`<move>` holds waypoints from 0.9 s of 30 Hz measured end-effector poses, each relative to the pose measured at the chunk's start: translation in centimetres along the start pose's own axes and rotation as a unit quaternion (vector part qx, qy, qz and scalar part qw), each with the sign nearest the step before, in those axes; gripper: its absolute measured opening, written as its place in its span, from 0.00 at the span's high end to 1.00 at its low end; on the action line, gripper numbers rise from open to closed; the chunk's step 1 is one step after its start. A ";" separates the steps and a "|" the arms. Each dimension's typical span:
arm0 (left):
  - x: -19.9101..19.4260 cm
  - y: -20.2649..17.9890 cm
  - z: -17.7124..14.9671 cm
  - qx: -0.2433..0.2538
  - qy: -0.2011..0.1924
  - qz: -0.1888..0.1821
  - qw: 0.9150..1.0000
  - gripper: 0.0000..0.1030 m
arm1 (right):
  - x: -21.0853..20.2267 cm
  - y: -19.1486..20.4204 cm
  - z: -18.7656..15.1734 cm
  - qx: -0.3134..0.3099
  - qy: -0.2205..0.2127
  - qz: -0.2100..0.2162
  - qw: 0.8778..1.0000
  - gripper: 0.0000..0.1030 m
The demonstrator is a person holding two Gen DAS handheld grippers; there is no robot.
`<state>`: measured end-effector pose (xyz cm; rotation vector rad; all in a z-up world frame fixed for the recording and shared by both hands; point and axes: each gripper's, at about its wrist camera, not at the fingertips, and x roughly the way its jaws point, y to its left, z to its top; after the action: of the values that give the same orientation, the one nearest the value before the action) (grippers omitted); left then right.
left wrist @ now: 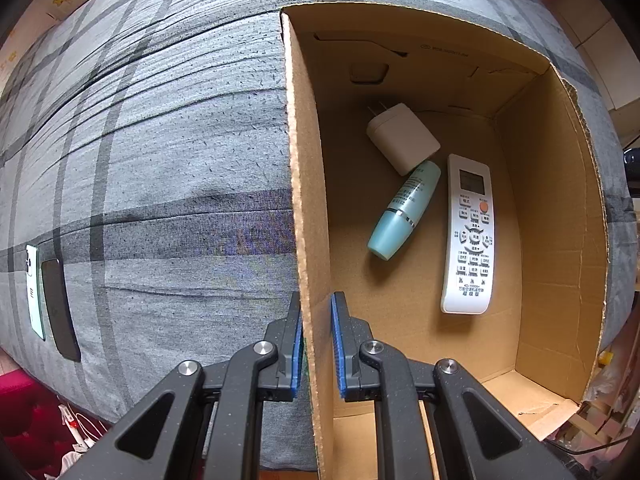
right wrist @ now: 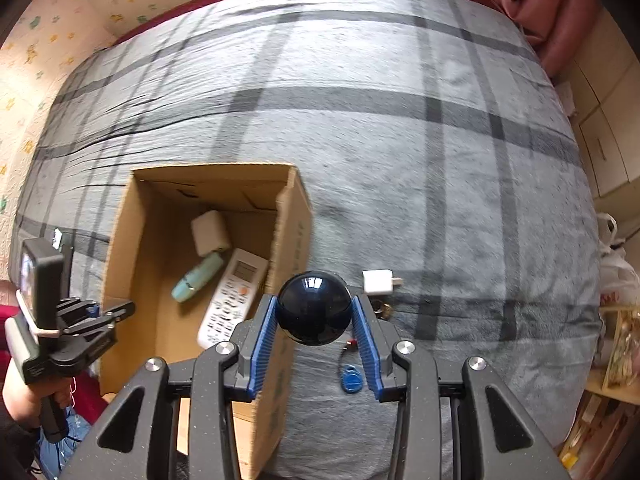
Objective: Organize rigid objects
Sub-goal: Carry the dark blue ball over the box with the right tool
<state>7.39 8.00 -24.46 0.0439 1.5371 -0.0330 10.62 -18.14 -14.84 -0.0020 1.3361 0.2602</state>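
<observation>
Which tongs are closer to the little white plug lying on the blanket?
Right. The right tongs, holding the dark ball, sit just beside the white plug. The left tongs grip the cardboard box wall on the box's far side.

Key fob partly behind right fingers; phones edge-distorted.

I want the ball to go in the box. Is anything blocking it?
Only the box's own side. The dark ball, held in the right gripper, hangs just outside the cardboard box's right wall, so it must go over that wall. The top is open, and bare floor shows beside the remote.
</observation>
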 end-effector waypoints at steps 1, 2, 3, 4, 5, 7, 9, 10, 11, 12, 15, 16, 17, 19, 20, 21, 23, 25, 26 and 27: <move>0.0 0.0 0.0 0.000 0.000 0.000 1.000 0.87 | -0.1 0.5 0.1 -0.005 -0.001 0.004 1.000 0.60; 0.0 0.0 0.0 0.000 0.000 -0.001 1.000 0.87 | -0.1 0.9 0.2 -0.009 -0.001 0.006 1.000 0.60; 0.0 0.0 0.0 0.000 0.000 -0.001 1.000 0.87 | -0.1 1.3 0.2 -0.014 -0.001 0.008 1.000 0.60; 0.0 0.0 0.0 0.000 0.000 -0.001 1.000 0.87 | 0.0 1.8 0.3 -0.020 0.000 0.010 1.000 0.60; 0.0 0.0 0.0 0.000 0.001 -0.001 1.000 0.87 | 0.0 2.3 0.4 -0.025 0.001 0.013 1.000 0.60; -0.1 0.1 0.1 0.000 0.001 -0.003 1.000 0.87 | 0.2 3.1 0.4 -0.036 0.002 0.016 0.999 0.60; -0.1 0.1 0.1 0.000 0.000 -0.003 1.000 0.87 | 0.5 3.8 0.5 -0.045 0.002 0.019 0.999 0.60; -0.1 0.1 0.1 -0.001 0.000 -0.003 1.000 0.87 | 0.6 4.1 0.5 -0.049 0.003 0.021 0.999 0.60; -0.1 0.1 0.1 -0.001 -0.001 -0.003 1.000 0.87 | 0.8 4.5 0.6 -0.053 0.004 0.023 0.998 0.60; -0.1 0.1 0.1 -0.001 -0.002 -0.003 1.000 0.87 | 1.0 4.9 0.7 -0.056 0.006 0.026 0.998 0.60; -0.1 0.1 0.0 0.001 -0.002 -0.003 1.000 0.87 | 1.6 6.0 0.9 -0.068 0.009 0.030 0.997 0.60; -0.1 0.1 0.0 0.001 -0.002 -0.004 1.000 0.87 | 1.8 6.4 0.9 -0.073 0.011 0.032 0.997 0.60; -0.1 0.1 0.0 0.000 -0.002 -0.004 1.000 0.87 | 2.1 6.8 0.9 -0.078 0.013 0.034 0.996 0.60; -0.2 0.2 0.0 -0.001 -0.002 -0.005 1.000 0.87 | 2.7 7.7 1.0 -0.086 0.016 0.037 0.995 0.60; -0.2 0.2 0.0 -0.001 -0.003 -0.006 1.000 0.87 | 2.9 8.0 1.1 -0.090 0.018 0.038 0.995 0.60; -0.2 0.2 0.0 -0.001 -0.003 -0.005 1.000 0.87 | 3.2 8.3 1.1 -0.094 0.019 0.039 0.995 0.60; -0.2 0.2 0.0 0.000 -0.004 -0.005 1.000 0.87 | 3.9 9.1 1.3 -0.102 0.023 0.041 0.994 0.60; -0.2 0.2 0.0 -0.001 -0.003 -0.005 1.000 0.87 | 4.7 9.8 1.4 -0.110 0.026 0.042 0.993 0.60; -0.2 0.2 -0.1 -0.001 -0.004 -0.006 1.000 0.87 | 5.0 10.0 1.5 -0.113 0.027 0.041 0.992 0.60; -0.2 0.3 -0.1 -0.002 -0.004 -0.006 1.000 0.87 | 5.3 10.3 1.6 -0.117 0.028 0.041 0.992 0.60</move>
<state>7.32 8.26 -24.29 0.0313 1.5301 -0.0392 11.33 -6.94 -18.05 -0.1515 1.3569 0.4885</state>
